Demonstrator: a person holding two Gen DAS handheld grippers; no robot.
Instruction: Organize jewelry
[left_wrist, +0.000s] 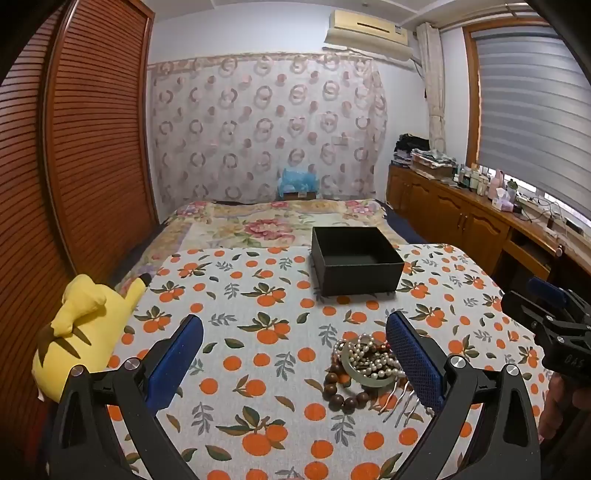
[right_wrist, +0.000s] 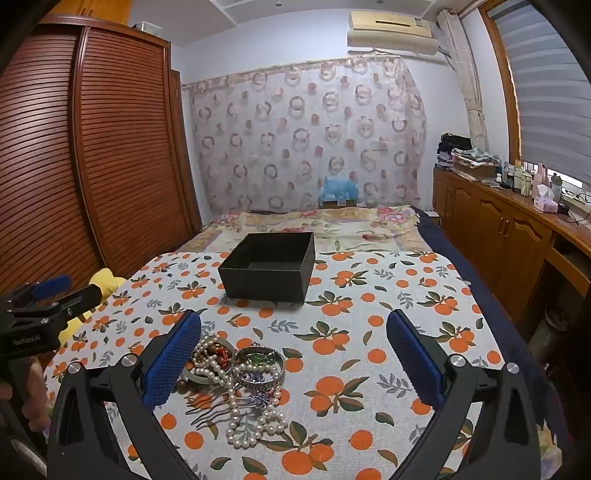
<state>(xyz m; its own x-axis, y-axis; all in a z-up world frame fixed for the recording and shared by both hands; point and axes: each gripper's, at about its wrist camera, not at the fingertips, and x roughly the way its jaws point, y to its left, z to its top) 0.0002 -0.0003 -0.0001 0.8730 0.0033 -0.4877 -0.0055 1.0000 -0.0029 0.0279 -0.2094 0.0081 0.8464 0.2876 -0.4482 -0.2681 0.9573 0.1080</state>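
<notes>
Right wrist view: both hand-held grippers, right (right_wrist: 293, 354) and left (left_wrist: 294, 356), gape wide and hold nothing. Tangled pearl strands, wooden beads and bangles (right_wrist: 240, 373) could snag and drag out together, missing the open black box (right_wrist: 269, 266).

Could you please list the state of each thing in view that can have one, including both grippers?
Left gripper: open, holding nothing.
Right gripper: open, holding nothing.
Black box: lid off, upright, looks empty.
Jewelry pile: tangled heap on the tablecloth, outside the box.
Pearl necklace: loose, draped over the bangles.
Wardrobe doors: shut.
Window blind: lowered most of the way.
</notes>
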